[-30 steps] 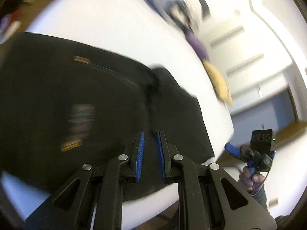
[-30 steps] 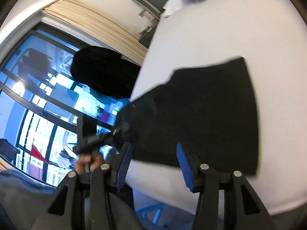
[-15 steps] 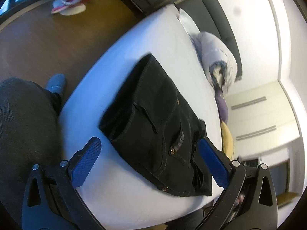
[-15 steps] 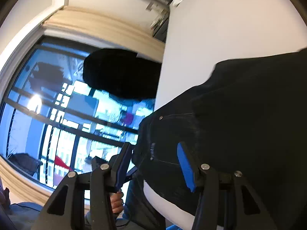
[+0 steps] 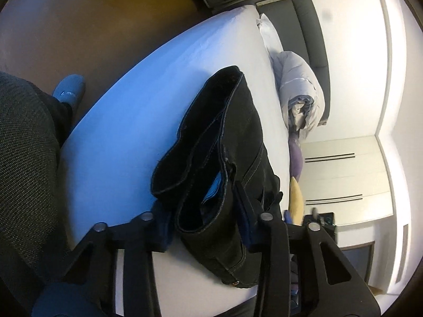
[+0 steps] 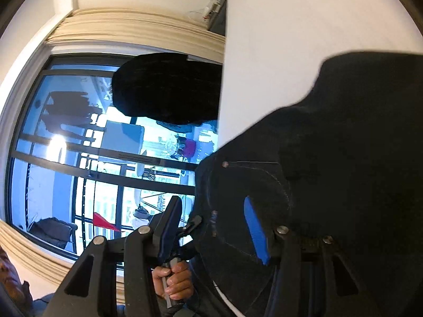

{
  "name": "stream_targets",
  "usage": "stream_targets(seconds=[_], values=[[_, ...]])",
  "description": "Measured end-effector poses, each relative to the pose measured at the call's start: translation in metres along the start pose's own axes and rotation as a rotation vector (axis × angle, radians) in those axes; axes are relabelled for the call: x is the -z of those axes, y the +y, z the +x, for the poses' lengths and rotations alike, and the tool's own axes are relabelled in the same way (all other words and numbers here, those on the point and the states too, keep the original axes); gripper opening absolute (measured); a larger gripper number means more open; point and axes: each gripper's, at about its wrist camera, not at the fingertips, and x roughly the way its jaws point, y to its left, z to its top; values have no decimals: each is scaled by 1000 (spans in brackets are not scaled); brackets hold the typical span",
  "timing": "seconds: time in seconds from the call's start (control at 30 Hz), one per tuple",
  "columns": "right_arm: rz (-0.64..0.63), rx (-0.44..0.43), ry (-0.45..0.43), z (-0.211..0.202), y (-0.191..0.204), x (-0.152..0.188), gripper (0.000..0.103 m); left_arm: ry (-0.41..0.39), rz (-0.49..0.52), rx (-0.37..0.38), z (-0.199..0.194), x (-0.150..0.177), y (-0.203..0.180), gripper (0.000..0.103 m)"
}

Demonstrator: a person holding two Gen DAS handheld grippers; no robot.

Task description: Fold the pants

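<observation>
Black pants (image 5: pixel 232 142) lie folded on a white bed (image 5: pixel 148 100). In the left wrist view my left gripper (image 5: pixel 205 224) has its jaws open around the near end of the folded pants, the cloth bulging up between the blue pads. In the right wrist view my right gripper (image 6: pixel 215 227) is open, its jaws on either side of the waist corner of the pants (image 6: pixel 330 158), where rivets and pocket stitching show. The left gripper and the hand holding it (image 6: pixel 173 282) show below that corner.
A rolled grey duvet (image 5: pixel 301 89) and purple and yellow cushions (image 5: pixel 296 158) lie at the far end of the bed. A dark headboard (image 5: pixel 312 26) stands behind. A large window (image 6: pixel 79 158) is at the bed's left side. My legs and blue slipper (image 5: pixel 68 92) stand beside the bed.
The left gripper opened wide, then came in around the near end of the folded pants. The right gripper moved closer to the waist corner, which now sits between its jaws.
</observation>
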Motion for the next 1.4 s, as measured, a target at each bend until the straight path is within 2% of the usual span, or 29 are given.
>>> stream_targets(seconds=[0.03, 0.07, 0.1, 0.13, 0.2, 0.33, 0.6, 0.73, 1.0, 1.03, 1.1, 1.13, 1.17, 1.2, 1.23, 1.27, 1.4], values=[[42, 75, 40, 9, -11, -1, 58, -7, 5, -1, 0, -1, 0, 29], [79, 119, 67, 16, -20, -1, 55, -11, 10, 1, 0, -2, -1, 27], [108, 140, 70, 18, -27, -1, 36, -17, 20, 5, -2, -2, -3, 24], [145, 149, 61, 17, -35, -2, 28, -24, 38, 2, -3, -2, -6, 22], [196, 185, 59, 17, -46, -1, 0, -34, 75, -8, -5, -2, -13, 20], [176, 179, 31, 16, -45, 4, 0, -48, 146, -18, -14, -1, -38, 17], [149, 139, -3, 21, -47, 6, 0, -55, 210, -4, -23, -3, -87, 15], [138, 129, -12, 24, -49, 7, 0, -59, 273, -17, -24, -2, -114, 14], [89, 119, -54, 24, -47, 8, 0, -67, 432, -35, -21, 13, -195, 14], [91, 107, -57, 20, -49, 18, 0, -66, 466, -33, -19, 17, -212, 14], [113, 55, -75, 15, -43, 20, 14, -67, 560, -30, -14, 29, -249, 14], [111, 5, -96, 6, -35, 19, 40, -72, 639, -33, -10, 40, -273, 14], [97, -27, -124, -3, -26, 17, 74, -73, 713, -37, -5, 51, -292, 14], [81, -36, -157, -13, -17, 16, 103, -66, 779, -41, 3, 64, -310, 14], [48, -20, -214, -31, -5, 14, 103, -50, 830, -38, 14, 78, -326, 14], [21, -21, -227, -42, 2, 12, 103, -24, 856, -28, 26, 89, -336, 14], [-42, -32, -198, -95, 13, 12, 103, 101, 929, -31, 82, 138, -356, 14]])
